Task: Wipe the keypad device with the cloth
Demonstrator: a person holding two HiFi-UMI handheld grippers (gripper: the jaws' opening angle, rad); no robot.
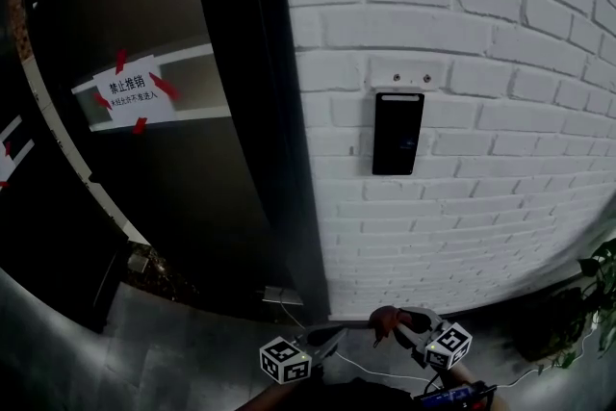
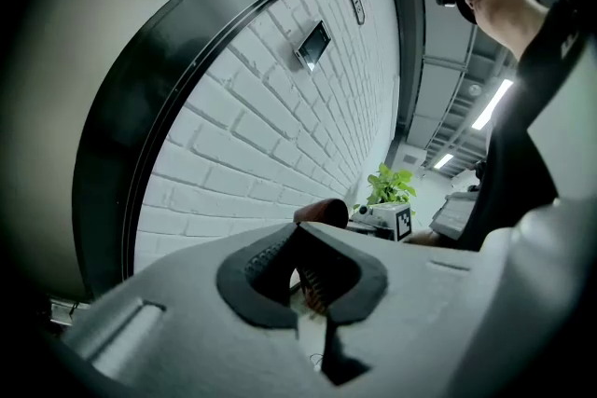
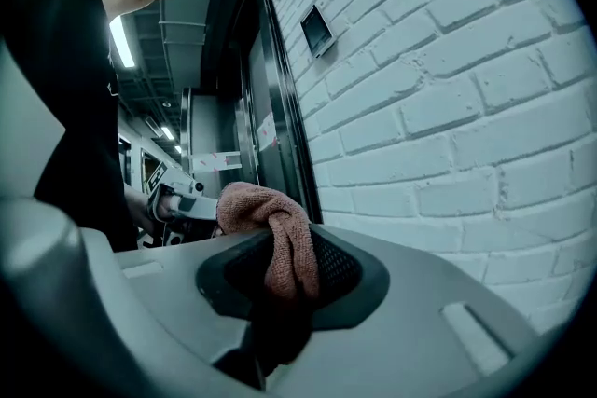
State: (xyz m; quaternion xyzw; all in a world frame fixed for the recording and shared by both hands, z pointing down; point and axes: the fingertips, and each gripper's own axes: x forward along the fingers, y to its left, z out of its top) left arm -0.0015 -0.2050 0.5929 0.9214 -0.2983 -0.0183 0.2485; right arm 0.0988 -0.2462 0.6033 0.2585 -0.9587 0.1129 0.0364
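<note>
The right gripper has its jaws clamped on the cloth, a pinkish-brown rag. It bunches in a rounded lump above the jaw tips, and a fold runs down between the black pads. The left gripper has its jaws pressed together at the tips with nothing gripped. A ribbed, orange-tinted patch shows in the gap behind them, which may be pad texture, though the view is too dim to be sure. Just past the left tips, the rounded top of the cloth shows.

From the head view, both grippers sit low at the bottom edge, close together and pointing toward each other. The left gripper has its marker cube on the left. The right gripper carries the cloth at its tips.

The keypad device is a dark upright panel fixed to the white brick wall. It is well above the grippers, and nothing touches it. It also shows small and high on the bricks in the left gripper view and the right gripper view.

Left of the wall stands a dark door with a paper notice held on by red tape. A green plant sits at the lower right. The person wears dark clothing.
</note>
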